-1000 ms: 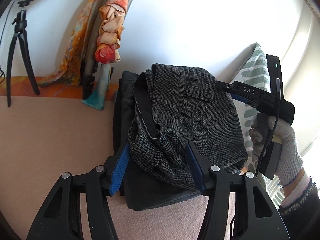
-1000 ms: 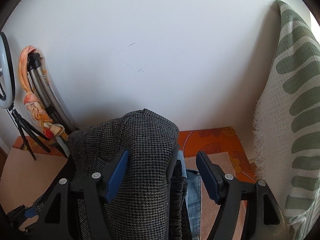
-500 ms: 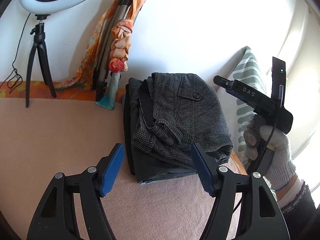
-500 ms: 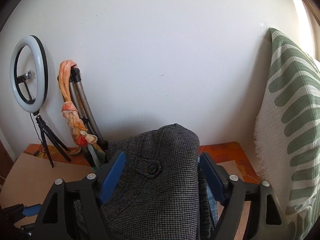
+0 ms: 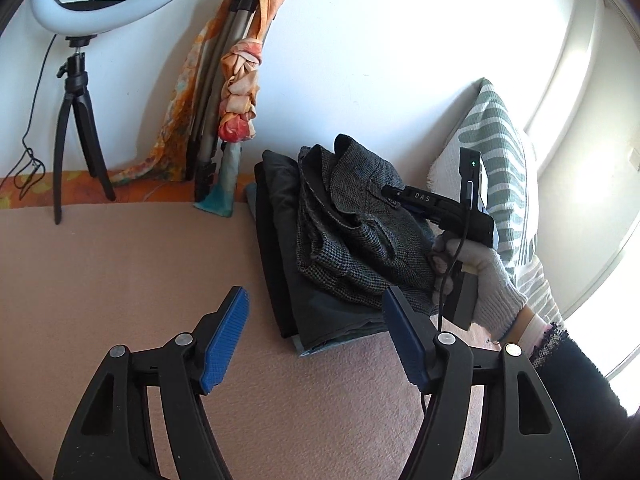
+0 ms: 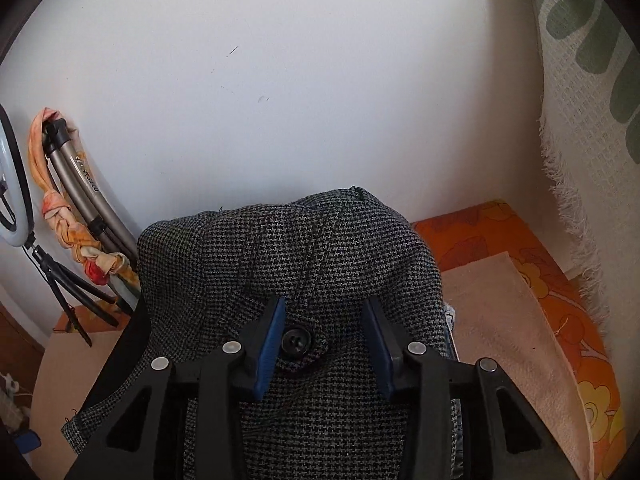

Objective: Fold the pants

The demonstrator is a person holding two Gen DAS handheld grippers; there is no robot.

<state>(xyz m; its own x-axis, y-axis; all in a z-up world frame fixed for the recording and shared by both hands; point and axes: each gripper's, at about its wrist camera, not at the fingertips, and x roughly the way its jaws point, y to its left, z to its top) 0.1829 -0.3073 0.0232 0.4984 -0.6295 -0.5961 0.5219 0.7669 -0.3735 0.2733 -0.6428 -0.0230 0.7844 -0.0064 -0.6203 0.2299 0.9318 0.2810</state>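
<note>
Grey houndstooth pants (image 5: 360, 236) lie folded and rumpled on top of a stack of dark folded garments (image 5: 288, 248) on the pink surface. My left gripper (image 5: 316, 340) is open and empty, drawn back in front of the stack. My right gripper (image 6: 324, 340) is open and sits low over the houndstooth pants (image 6: 304, 248), its blue pads either side of a black button (image 6: 295, 342). In the left wrist view the right gripper (image 5: 400, 196) rests over the far right of the pants, held by a gloved hand (image 5: 476, 276).
A ring light on a black tripod (image 5: 76, 92), a folded tripod wrapped in an orange scarf (image 5: 236, 80) and a white wall stand behind. A green-patterned cushion (image 5: 504, 184) leans at the right. An orange floral sheet (image 6: 528, 256) lies beside the stack.
My left gripper let go of the pants' near edge and pulled back, opening wider. My right gripper lowered onto the pants near the button and its jaws narrowed.
</note>
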